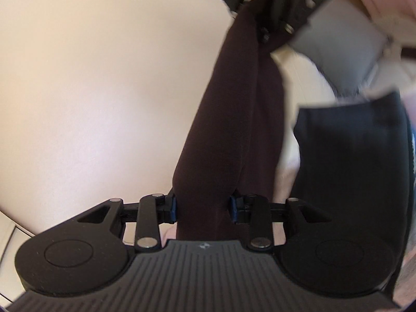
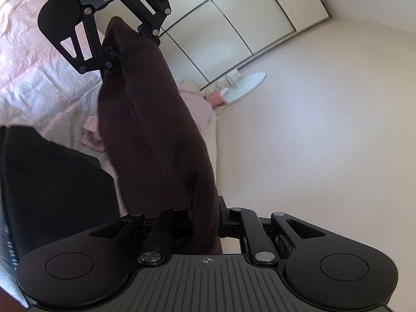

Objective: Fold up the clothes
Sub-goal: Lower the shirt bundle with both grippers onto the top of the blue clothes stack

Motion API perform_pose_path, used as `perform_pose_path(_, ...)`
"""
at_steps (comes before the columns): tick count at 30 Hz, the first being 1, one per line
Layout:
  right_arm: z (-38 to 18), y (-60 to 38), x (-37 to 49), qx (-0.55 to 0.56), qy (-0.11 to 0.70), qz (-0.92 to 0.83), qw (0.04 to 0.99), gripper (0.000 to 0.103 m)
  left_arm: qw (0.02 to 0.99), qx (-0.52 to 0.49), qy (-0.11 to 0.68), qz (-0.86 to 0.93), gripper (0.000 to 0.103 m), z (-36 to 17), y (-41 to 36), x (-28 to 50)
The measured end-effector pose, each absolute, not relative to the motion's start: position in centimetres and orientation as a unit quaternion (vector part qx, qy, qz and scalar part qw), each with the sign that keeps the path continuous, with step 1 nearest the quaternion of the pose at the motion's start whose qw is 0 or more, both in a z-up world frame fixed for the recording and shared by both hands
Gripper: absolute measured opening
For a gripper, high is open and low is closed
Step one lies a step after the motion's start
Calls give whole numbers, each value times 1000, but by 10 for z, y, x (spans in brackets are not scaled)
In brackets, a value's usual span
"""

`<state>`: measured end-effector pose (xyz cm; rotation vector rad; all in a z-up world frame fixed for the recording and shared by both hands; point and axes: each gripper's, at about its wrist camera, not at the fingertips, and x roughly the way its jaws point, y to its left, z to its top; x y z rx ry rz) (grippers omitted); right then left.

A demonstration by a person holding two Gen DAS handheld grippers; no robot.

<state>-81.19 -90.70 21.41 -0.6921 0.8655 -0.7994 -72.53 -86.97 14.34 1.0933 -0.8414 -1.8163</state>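
A dark maroon garment (image 1: 228, 104) hangs stretched in the air between my two grippers. In the left wrist view my left gripper (image 1: 202, 206) is shut on one bunched end of it, with the blue pads (image 1: 173, 206) pressing on both sides. My right gripper (image 1: 270, 18) holds the other end at the top of that view. In the right wrist view my right gripper (image 2: 206, 218) is shut on the maroon garment (image 2: 150, 130). The cloth runs up from there to my left gripper (image 2: 130, 44), which faces me.
A bed with a pink and white cover (image 2: 31, 59) lies below on the left, with a pink cloth (image 2: 91, 135) on it. Black fabric (image 2: 52, 182) hangs close beside the grippers. Pale wardrobe doors (image 2: 234, 13) and a white oval object (image 2: 247, 83) stand beyond.
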Motion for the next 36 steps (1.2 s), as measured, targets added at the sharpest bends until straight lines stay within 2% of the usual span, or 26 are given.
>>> perform_pose_path(4,108,-899,-823,-283,437,-313,795,10,371,509,-305,-715,34,18,-856,-733)
perform_pose_path(7,66,-888,-831,-261,451,-302,798,10,393,504,-314,-702,30,-21,-837,-734)
perform_pose_path(11,63,-872,-845,-261,442,-316,798,10,435,482,-290,-703,33,-17,-828,-722)
perform_pose_path(13,63,-865,-844,-265,449,-319,791,10,432,485,-291,-702,31,-16,-828,-716)
perform_pose_path(16,60,-853,-835,-262,457,-325,786,10,427,494,-291,-699,12,-13,-836,-714)
perform_pose_path(17,56,-849,-831,-262,459,-326,784,10,428,494,-288,-700,10,-11,-839,-714)
perform_pose_path(21,55,-849,-830,-252,460,-337,782,9,442,483,-316,-687,8,11,-835,-711)
perform_pose_path(23,73,-837,-838,-255,431,-357,789,9,451,468,-336,-682,8,30,-815,-708)
perform_pose_path(25,85,-820,-847,-257,406,-367,796,9,459,457,-322,-691,8,37,-794,-703)
perform_pose_path(31,42,-795,-857,-275,463,-312,783,9,434,500,-288,-692,7,-20,-786,-707)
perform_pose_path(36,52,-786,-870,-273,460,-316,783,10,452,487,-271,-696,7,-12,-781,-707)
